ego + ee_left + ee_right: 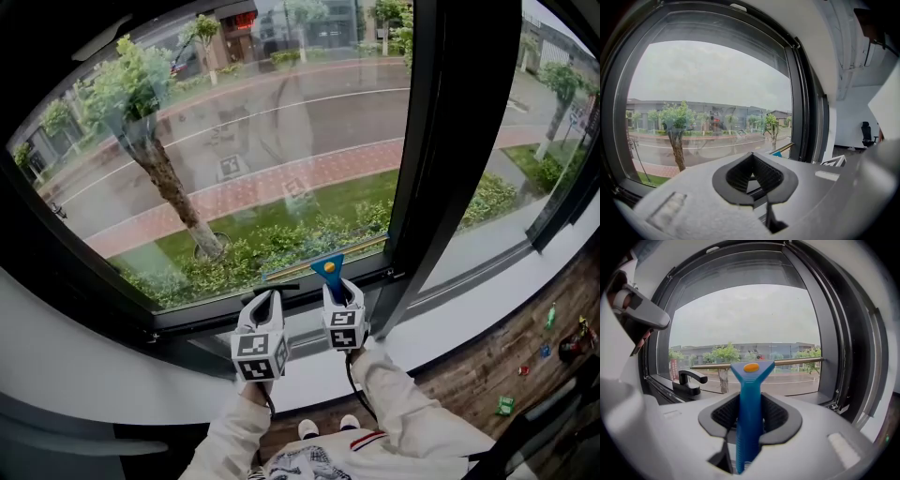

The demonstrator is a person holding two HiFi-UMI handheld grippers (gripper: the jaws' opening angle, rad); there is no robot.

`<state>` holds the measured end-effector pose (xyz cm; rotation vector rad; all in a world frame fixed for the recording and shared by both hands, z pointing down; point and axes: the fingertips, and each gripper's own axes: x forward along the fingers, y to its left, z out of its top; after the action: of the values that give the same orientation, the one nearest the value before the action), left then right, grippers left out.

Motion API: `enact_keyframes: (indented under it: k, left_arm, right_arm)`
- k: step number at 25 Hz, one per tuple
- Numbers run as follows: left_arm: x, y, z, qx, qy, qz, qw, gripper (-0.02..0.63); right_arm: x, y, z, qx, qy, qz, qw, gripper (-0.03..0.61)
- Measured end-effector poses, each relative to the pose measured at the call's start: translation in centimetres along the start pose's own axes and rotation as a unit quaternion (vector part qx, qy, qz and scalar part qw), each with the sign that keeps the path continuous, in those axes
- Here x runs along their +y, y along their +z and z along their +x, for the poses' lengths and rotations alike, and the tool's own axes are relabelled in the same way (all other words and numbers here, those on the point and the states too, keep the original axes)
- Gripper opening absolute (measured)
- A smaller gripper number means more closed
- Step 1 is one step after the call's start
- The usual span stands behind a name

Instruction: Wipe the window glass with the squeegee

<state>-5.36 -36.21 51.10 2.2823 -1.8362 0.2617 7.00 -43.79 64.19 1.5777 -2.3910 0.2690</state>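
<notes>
The squeegee point(328, 266) has a blue handle with an orange dot and a long thin blade bar point(757, 363). The bar lies across the bottom of the big window glass point(244, 141), just above the lower frame. My right gripper point(343, 292) is shut on the handle point(749, 404), which stands upright between the pads. To its left, my left gripper point(267, 298) points at the glass near the lower frame. Its pads point(736, 180) meet with nothing between them. In the left gripper view a blue corner of the squeegee point(777, 153) shows at the right.
A black window handle point(691, 378) sits on the lower frame left of the squeegee. A thick dark mullion point(450, 141) bounds the pane on the right. Below runs a white sill point(469, 319). Small toys point(506, 405) lie on the wooden floor at the right.
</notes>
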Motion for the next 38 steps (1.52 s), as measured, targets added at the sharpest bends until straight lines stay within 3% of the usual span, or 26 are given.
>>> enact_keyframes:
  k: [18,25,31,38]
  left_arm:
    - [-0.1,-1.3,-1.8,0.005,0.016,-0.01,0.9998,0.002]
    - [0.8,-2.1,-5.0,0.002,0.04,-0.005,0.9992,0.003]
    - [4.7,-2.3,-9.2,-0.017,0.047,-0.006,0.9987,0.003]
    - [12.1,-1.3,-14.9,-0.044,0.02,0.014,0.9987,0.003]
  right_arm:
    - [0.2,0.1,-1.7,-0.001,0.001,-0.005,1.0,0.138]
    - [-0.5,2.0,-2.7,-0.001,-0.028,-0.044,0.999,0.138]
    - [-0.1,4.1,-2.6,-0.008,-0.046,-0.021,0.999,0.138]
    - [2.9,7.0,-6.6,0.0,-0.063,-0.025,0.998,0.138]
